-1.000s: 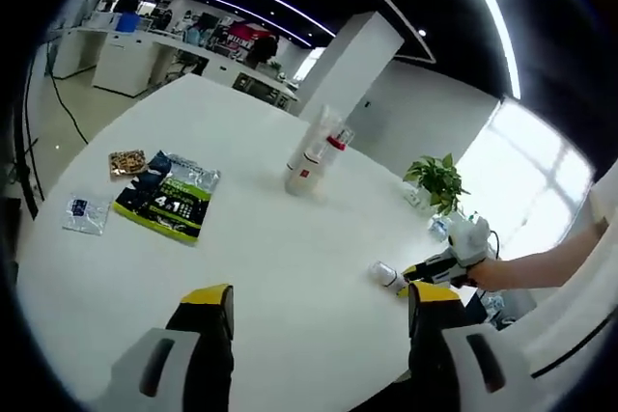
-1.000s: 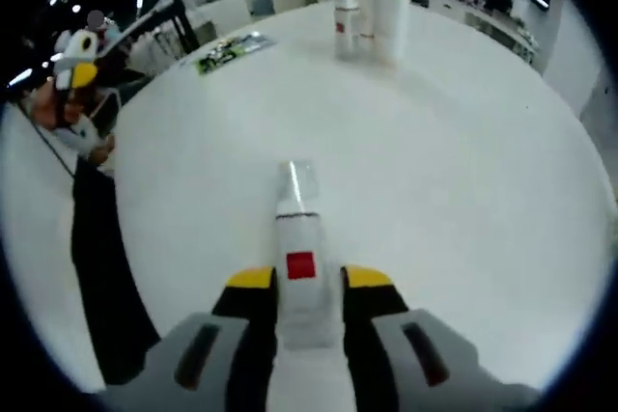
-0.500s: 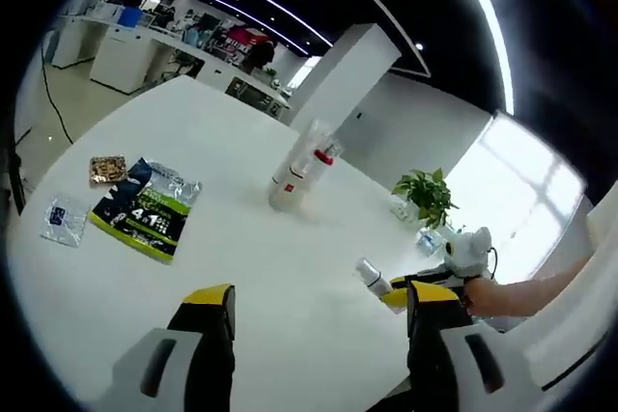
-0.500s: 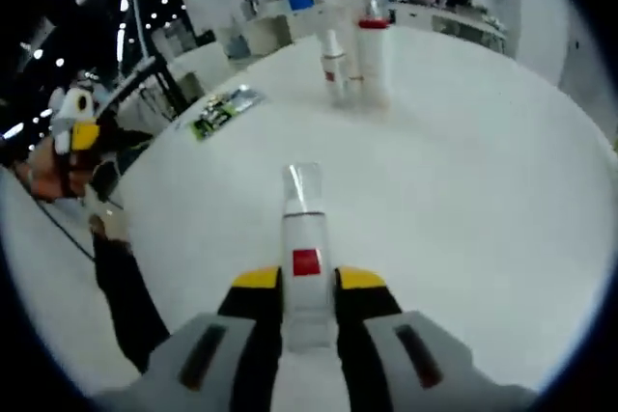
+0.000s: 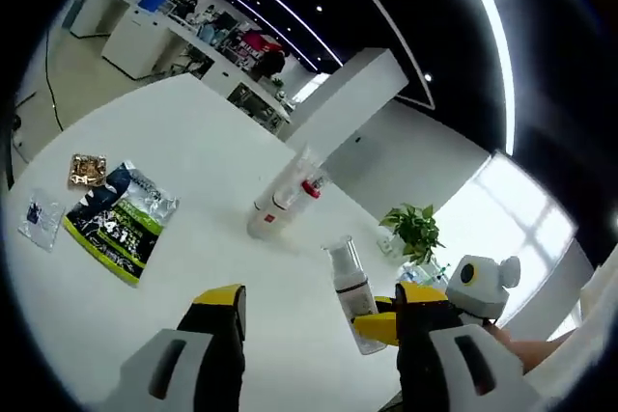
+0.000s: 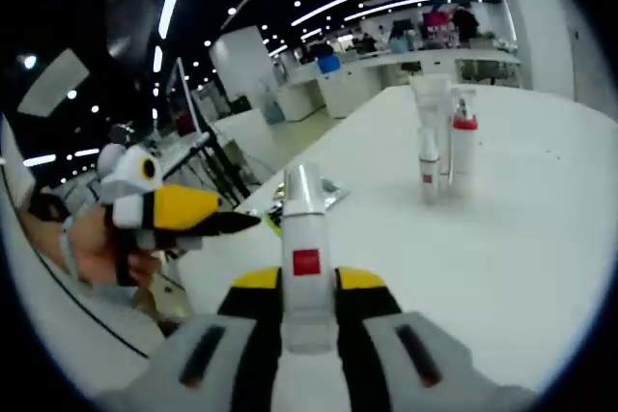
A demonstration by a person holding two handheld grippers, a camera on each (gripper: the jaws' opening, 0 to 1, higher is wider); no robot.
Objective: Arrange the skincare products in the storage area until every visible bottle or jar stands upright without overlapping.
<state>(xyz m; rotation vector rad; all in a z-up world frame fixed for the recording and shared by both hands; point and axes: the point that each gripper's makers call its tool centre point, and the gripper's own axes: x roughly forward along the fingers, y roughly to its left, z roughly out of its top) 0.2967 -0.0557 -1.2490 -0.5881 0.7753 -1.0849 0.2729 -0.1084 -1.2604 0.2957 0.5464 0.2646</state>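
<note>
Between our right gripper's [image 6: 308, 282] yellow-tipped jaws sits a slim white bottle [image 6: 307, 258], clamped on both sides about its lower body. It is a smooth cylinder with a small red square label and a clear cap, and in the left gripper view it stands roughly upright, lifted above the table [image 5: 193, 171]. Our left gripper [image 5: 319, 306] holds nothing; its jaws stand wide apart over the glossy white table top. Well beyond, near the table's middle, three tall products stand close together in a cluster [image 5: 280, 202]: pale cylinders, one with a red cap [image 6: 463, 124]. Off to the left lie a shiny green and dark foil pouch [image 5: 114, 222], a small brown packet [image 5: 86, 170] and a clear sachet [image 5: 38, 213], all flat.
</note>
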